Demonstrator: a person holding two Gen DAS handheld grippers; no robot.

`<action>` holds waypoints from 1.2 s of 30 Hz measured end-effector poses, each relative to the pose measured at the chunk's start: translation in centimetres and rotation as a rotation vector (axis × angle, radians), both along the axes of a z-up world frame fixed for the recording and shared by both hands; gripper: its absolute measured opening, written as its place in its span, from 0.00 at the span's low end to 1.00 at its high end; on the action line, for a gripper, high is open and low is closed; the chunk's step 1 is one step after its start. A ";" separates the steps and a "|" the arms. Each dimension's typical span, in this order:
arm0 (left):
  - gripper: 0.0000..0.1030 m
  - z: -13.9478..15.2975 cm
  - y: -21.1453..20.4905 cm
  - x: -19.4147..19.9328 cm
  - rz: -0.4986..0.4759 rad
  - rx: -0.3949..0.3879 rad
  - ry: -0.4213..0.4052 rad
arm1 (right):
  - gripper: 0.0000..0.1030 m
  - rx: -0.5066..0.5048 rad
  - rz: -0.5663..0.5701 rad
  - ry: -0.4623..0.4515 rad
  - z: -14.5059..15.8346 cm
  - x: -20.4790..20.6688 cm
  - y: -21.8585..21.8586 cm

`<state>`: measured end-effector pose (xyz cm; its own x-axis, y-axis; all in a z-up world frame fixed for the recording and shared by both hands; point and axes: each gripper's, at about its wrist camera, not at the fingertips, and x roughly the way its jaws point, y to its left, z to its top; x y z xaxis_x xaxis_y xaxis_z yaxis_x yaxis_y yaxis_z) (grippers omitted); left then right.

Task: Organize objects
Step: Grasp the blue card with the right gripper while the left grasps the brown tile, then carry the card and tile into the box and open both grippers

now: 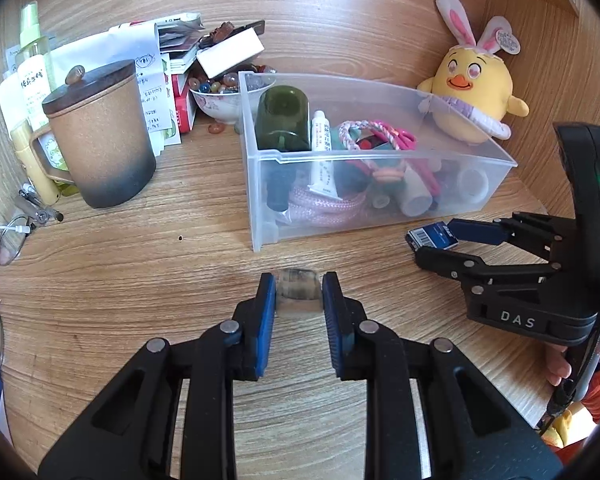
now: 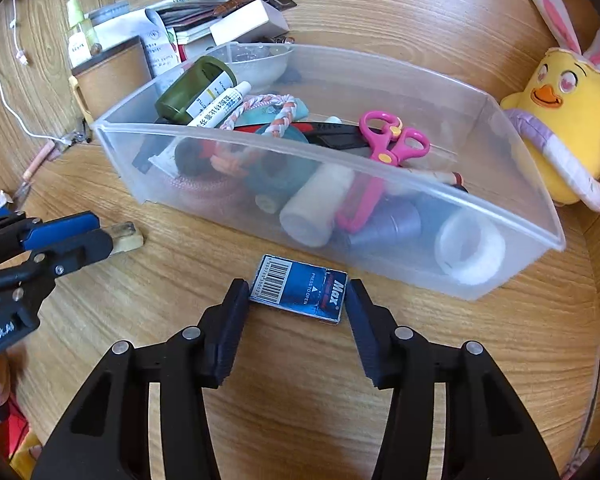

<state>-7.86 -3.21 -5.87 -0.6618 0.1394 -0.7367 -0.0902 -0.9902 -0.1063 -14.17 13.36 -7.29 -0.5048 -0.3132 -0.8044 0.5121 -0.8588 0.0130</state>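
I've got both grippers down on the wooden desk (image 1: 140, 248) in front of the clear plastic bin (image 2: 512, 224), each lined up on one loose item, presumably so both can go into the bin w/ the rest of the clutter.

Left gripper (image 1: 299, 292): a small clear eraser-like block (image 1: 299, 286), grubby and yellowish, sits between the blue pads. In the left wrist view both pads look pressed to its sides, so I read this as a pinch, jaws narrow, block resting on the desk. From the right wrist view the same block (image 2: 125, 236) pokes out past the fingertips, which fits. It lies just in front of the bin's near-left corner.

Right gripper (image 2: 298, 294): the blue staple box (image 2: 298, 288), barcode and "Max" label up, lies flat on the desk just beside the bin's front wall. The jaws stand either side of its short ends, about half spread. The left pad looks touching or nearly so; on the right I see a thin gap, so no firm grip yet imo. The box isn't lifted.

Bin's already crowded: green bottle (image 2: 192, 88), white tube (image 2: 220, 108), pink scissors (image 2: 392, 136), rolls and caps. Free room is mostly at the back right, so that's prob where these should drop. The yellow chick plush (image 2: 564, 120) and lidded mug (image 1: 100, 136) sit outside, well clear of both grippers.
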 end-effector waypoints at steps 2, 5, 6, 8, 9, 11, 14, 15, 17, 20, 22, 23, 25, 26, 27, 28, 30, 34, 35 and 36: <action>0.23 0.4 0.2 0.1 0.001 0.001 0.008 | 0.45 -0.013 0.002 0.006 0.4 0.4 0.5; 0.23 1.2 0.4 0.3 0.000 0.006 0.028 | 0.45 -0.045 0.004 0.025 1.6 1.0 1.3; 0.23 1.5 0.5 0.4 0.002 0.006 0.037 | 0.45 -0.056 0.008 0.033 2.1 1.2 1.5; 0.23 2.3 0.6 0.6 0.000 0.008 0.059 | 0.45 -0.077 0.015 0.054 3.1 1.7 1.9; 0.23 2.8 0.7 0.6 -0.002 0.009 0.070 | 0.45 -0.087 0.020 0.068 3.7 1.9 2.1; 0.23 3.7 0.9 0.8 -0.002 0.010 0.096 | 0.45 -0.104 0.025 0.096 4.7 2.4 2.4; 0.23 5.3 1.2 0.8 -0.003 0.017 0.139 | 0.45 -0.135 0.032 0.144 6.4 2.5 3.0; 0.23 5.8 1.2 0.8 -0.004 0.019 0.151 | 0.45 -0.144 0.032 0.156 6.8 2.4 3.2; 0.23 6.8 1.4 0.7 -0.002 0.017 0.181 | 0.45 -0.163 0.025 0.184 7.5 2.2 3.3; 0.23 7.9 1.6 -0.1 0.006 0.008 0.212 | 0.45 -0.184 0.009 0.211 8.5 1.7 3.7; 0.23 8.5 1.6 -0.9 0.011 0.020 0.221 | 0.45 -0.193 -0.001 0.222 8.9 1.0 4.0; 0.23 8.7 1.6 -1.2 0.009 0.027 0.223 | 0.45 -0.196 -0.011 0.228 8.9 0.5 4.0; 0.23 9.2 1.5 -2.1 0.008 0.034 0.225 | 0.45 -0.201 -0.019 0.227 9.0 -0.3 4.2; 0.23 9.4 1.6 -2.4 -0.004 0.033 0.226 | 0.45 -0.206 -0.023 0.220 9.0 -0.9 4.2; 0.23 9.6 1.6 -2.8 -0.007 0.030 0.228 | 0.45 -0.210 -0.026 0.214 9.0 -1.2 4.4; 0.23 9.7 1.7 -3.2 -0.005 0.026 0.229 | 0.45 -0.211 -0.028 0.207 8.8 -1.6 4.4; 0.23 9.9 1.7 -4.1 -0.006 0.026 0.231 | 0.45 -0.202 -0.033 0.198 8.3 -2.4 4.2; 0.23 9.4 1.7 -5.9 -0.006 0.049 0.206 | 0.45 -0.190 -0.026 0.158 6.9 -3.8 3.4; 0.23 9.2 1.8 -6.4 -0.010 0.057 0.195 | 0.45 -0.189 -0.026 0.143 6.5 -4.3 3.3; 0.23 8.9 1.8 -6.9 -0.009 0.064 0.186 | 0.45 -0.187 -0.026 0.134 6.1 -4.6 3.1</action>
<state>-14.71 -1.38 3.07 -0.7843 0.1883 -0.5911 -0.1232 -0.9811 -0.1491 -18.73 16.50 -1.15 -0.6128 -0.4360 -0.6591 0.4980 -0.8606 0.1063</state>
